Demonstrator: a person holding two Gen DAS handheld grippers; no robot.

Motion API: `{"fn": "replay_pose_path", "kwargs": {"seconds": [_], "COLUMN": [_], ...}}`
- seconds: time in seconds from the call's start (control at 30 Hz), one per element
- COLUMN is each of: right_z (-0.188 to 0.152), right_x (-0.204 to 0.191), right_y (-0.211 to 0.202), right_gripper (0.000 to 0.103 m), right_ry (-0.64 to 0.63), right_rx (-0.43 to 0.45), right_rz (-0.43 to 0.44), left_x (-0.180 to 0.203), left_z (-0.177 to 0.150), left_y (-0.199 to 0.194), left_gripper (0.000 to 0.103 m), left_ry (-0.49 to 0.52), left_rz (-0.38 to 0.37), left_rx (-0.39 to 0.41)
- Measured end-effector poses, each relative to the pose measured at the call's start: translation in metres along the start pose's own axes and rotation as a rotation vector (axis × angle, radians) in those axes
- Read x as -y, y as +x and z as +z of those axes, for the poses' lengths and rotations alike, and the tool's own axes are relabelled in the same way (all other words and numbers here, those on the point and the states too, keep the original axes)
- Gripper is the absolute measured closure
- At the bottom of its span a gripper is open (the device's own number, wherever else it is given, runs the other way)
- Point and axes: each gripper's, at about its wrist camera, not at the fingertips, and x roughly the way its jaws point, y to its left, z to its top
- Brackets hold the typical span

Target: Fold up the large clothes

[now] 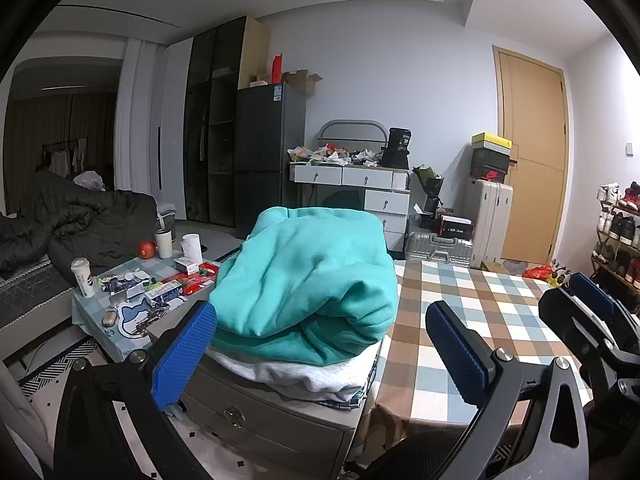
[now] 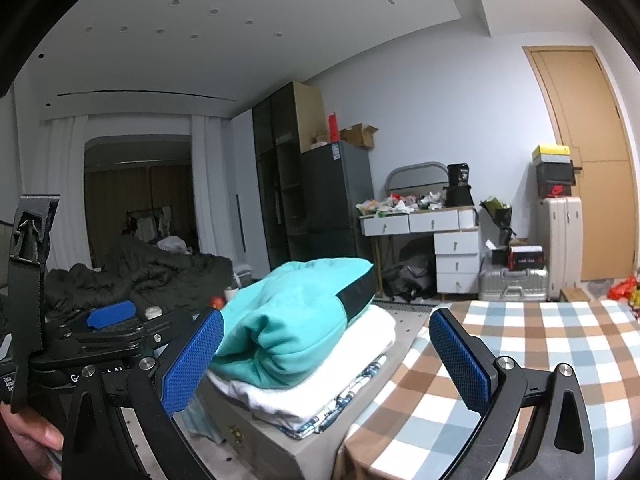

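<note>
While my left fingers point(image 1: 320, 348) and right fingers point(image 2: 326, 354) gape empty beside the checkered tabletop point(image 1: 480, 312), a folded teal garment point(image 1: 308, 280) tops the stack on a grey cabinet point(image 1: 272, 420); bedroom clutter lies behind.

Both wrist cameras face the folded pile point(image 1: 304, 280) closely

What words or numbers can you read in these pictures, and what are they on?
"38", partly blurred: white print on the black bag on the dresser.
Red logo on the black shoebox: no letters readable.
White print on the left gripper body: too cut off to read.
Fridge sticker, cup: too blurred.
</note>
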Motion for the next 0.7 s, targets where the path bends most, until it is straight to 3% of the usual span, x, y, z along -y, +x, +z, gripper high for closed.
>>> {"fn": "replay_pose_path", "kwargs": {"seconds": [0.7], "right_z": [-0.0019], "right_x": [-0.0008], "right_y": [-0.0011], "right_gripper": [0.000], "right_ry": [0.022], "right_rx": [0.000], "right_rz": [0.005], "left_x": [0.0047], "left_z": [-0.0007], "left_y": [-0.0046], "left_gripper": [0.001], "left_ry": [0.008], "left_rz": [0.003], "left_rx": [-0.009]}}
